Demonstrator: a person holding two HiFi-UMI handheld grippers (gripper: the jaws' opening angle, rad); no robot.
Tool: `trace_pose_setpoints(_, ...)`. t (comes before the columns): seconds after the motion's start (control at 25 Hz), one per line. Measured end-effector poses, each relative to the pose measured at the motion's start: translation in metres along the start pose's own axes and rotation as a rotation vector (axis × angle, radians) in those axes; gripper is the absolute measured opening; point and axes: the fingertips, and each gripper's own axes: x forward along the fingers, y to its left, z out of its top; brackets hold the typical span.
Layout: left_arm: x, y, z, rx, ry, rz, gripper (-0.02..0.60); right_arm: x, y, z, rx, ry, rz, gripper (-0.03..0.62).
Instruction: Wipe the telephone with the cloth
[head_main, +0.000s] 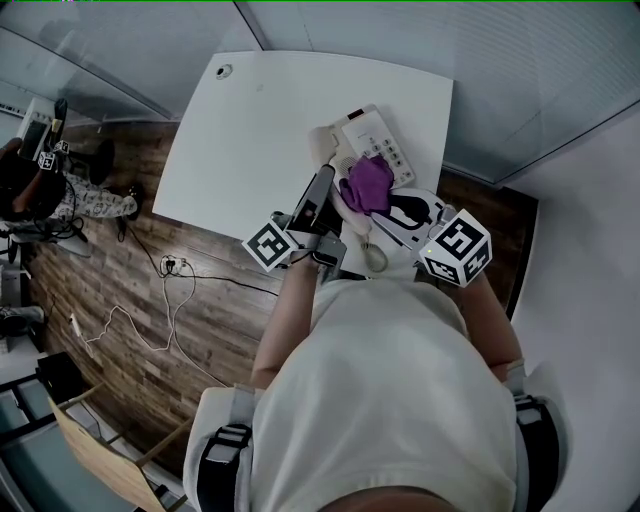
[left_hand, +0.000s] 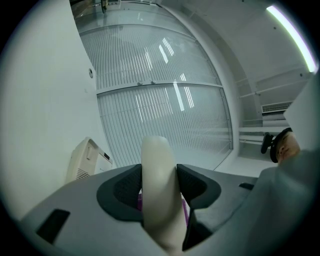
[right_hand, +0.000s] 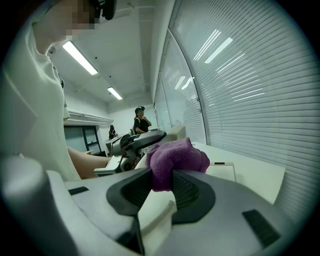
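Left gripper (left_hand: 159, 189): my jaws clamp the cream handset (left_hand: 157, 165) at the telephone's (head_main: 375, 135) left side.
Right gripper (right_hand: 161, 186): my jaws pinch the purple cloth (right_hand: 177, 157) over the telephone.
Room: telephone near an edge of the table (head_main: 250, 130); open tabletop to its left.

Telephone (head_main: 375, 140): near part hidden under purple cloth (head_main: 367, 183); key markings too small to read. Handset (left_hand: 159, 190): lower end cut off, left gripper view.

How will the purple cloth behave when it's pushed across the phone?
Probably floppy: the purple cloth bulges in soft folds above the right gripper pinching it. Likely light, since it holds up bunched without sagging. Its fuzzy pile should drag rather than slip on the telephone.
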Motion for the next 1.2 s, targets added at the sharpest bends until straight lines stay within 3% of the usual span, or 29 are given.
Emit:
trace_pose_setpoints(0.2, -0.004, 0.004, -0.005, 0.008, -0.008, 0.015, 0.23, -0.013, 0.003, -0.014, 0.022, -0.002, -0.009, 0.124)
trace_pose_setpoints(0.48, 0.006, 0.005, 0.012, 0.018, -0.015, 0.014, 0.229, -0.012, -0.002, -0.012, 0.046, 0.006, -0.028, 0.124)
trace_pose_setpoints(0.64, 0.02, 0.015, 0.03, 0.037, -0.013, 0.053, 0.229, -0.006, -0.021, -0.005, 0.062, 0.02, -0.053, 0.124)
trace_pose_setpoints(0.8, 0.025, 0.036, 0.029, 0.079, -0.003, 0.139, 0.229, -0.015, -0.047, 0.0, 0.095, -0.021, -0.154, 0.124)
trace_pose_setpoints(0.96, 0.02, 0.065, 0.03, 0.18, 0.022, 0.31, 0.229, -0.025, -0.067, 0.007, 0.12, -0.054, -0.261, 0.124)
trace_pose_setpoints(1.2, 0.024, 0.096, 0.02, 0.253, 0.055, 0.464, 0.23, -0.024, -0.076, 0.004, 0.159, -0.069, -0.293, 0.124)
